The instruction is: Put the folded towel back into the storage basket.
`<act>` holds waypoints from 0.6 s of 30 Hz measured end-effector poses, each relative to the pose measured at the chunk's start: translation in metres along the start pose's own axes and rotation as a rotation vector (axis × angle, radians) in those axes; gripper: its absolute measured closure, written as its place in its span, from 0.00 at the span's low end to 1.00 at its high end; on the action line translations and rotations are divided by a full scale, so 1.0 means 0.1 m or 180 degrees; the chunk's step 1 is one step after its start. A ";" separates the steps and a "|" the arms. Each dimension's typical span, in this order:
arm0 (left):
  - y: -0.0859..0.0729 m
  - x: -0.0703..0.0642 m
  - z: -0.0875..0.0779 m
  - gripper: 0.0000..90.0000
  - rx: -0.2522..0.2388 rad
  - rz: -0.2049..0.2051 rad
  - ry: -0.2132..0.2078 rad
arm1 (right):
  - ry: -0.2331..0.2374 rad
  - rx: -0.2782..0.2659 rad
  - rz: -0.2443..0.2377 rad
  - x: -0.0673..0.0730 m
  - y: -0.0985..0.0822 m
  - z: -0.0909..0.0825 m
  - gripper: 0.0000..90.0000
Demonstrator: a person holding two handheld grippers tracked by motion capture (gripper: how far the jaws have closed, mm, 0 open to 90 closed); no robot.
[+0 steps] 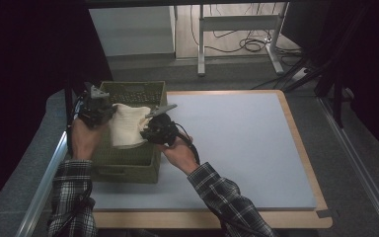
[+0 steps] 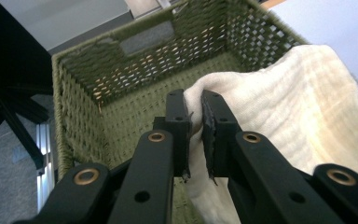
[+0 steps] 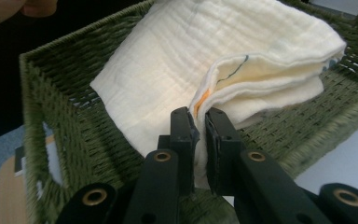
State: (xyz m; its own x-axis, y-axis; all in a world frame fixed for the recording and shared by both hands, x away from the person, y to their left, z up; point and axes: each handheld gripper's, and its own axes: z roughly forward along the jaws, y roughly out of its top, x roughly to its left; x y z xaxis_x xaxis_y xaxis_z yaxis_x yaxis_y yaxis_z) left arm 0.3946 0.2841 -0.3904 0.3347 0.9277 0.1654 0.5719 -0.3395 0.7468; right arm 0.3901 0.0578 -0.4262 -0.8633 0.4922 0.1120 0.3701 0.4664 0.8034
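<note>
Forearms in plaid sleeves come in from the bottom of the high view, both hands raised over the green woven basket (image 1: 128,168) at the left side of the surface (image 1: 237,143). Left hand (image 1: 83,139) sits at the basket's left rim, right hand (image 1: 177,150) reaches in from the right, angled toward the other one. Cloth (image 1: 126,126) between them is cream, folded, kind of crinkly, with a thin orange and dark line along one edge, and it hangs over the basket's opening. Left tongs (image 2: 195,135) are nearly closed and pinch one edge of it, right tongs (image 3: 198,140) are just as narrow and clamp the folded edge on the other side
</note>
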 end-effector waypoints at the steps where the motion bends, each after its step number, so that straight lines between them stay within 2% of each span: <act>1: -0.01 0.02 0.03 0.91 0.0028 0.0013 0.0017 | -0.0015 0.0020 -0.0009 0.01 0.01 0.03 0.92; 12: -0.12 0.19 0.23 0.91 0.0261 0.0025 0.0080 | -0.0191 0.0234 -0.0174 0.13 0.13 0.38 0.91; 18: -0.12 0.23 0.39 0.91 0.0443 0.0136 0.0121 | -0.0290 0.0384 -0.0215 0.14 0.18 0.53 0.91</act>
State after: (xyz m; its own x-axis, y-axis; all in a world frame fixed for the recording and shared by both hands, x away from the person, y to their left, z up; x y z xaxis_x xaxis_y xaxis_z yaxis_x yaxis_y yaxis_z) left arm 0.4246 0.3029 -0.4203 0.3337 0.9163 0.2213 0.6569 -0.3944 0.6426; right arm 0.4032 0.1122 -0.4415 -0.8549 0.5187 0.0020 0.3554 0.5830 0.7306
